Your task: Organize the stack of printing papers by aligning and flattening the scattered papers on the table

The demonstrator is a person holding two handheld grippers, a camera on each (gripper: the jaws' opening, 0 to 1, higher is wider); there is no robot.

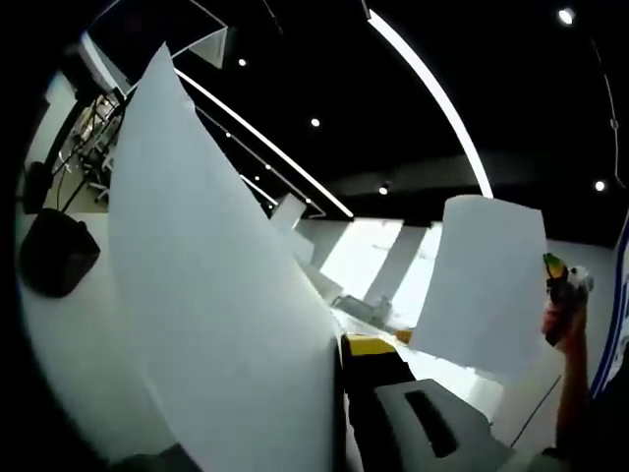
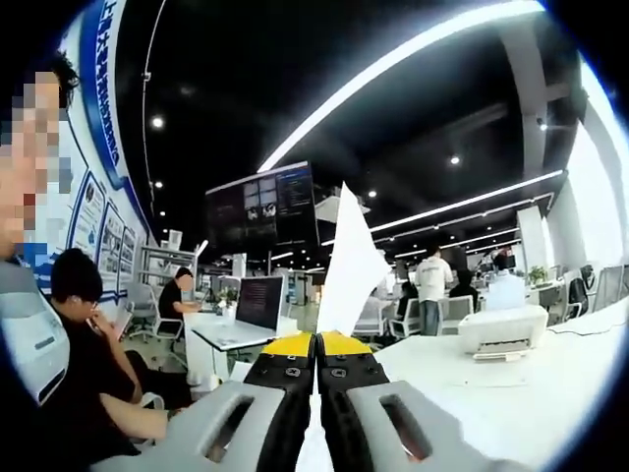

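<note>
Open-plan office behind, white table (image 2: 550,383) far right with a printer (image 2: 503,329) on it. Right gripper (image 2: 316,346) clenched on a paper sheet (image 2: 351,264), edge-on, long axis running up and away from the tips. Left gripper (image 1: 344,393) pinching a second sheet (image 1: 216,295), probably, near jaw hidden. Both sheets up in the air, table below; first sheet also off to the right (image 1: 486,285).

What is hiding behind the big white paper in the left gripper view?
The big white paper covers the left gripper's jaws, apart from one jaw's edge, and part of the table. Whatever else lies there is covered. A dark pouch-like thing shows beside it.
</note>
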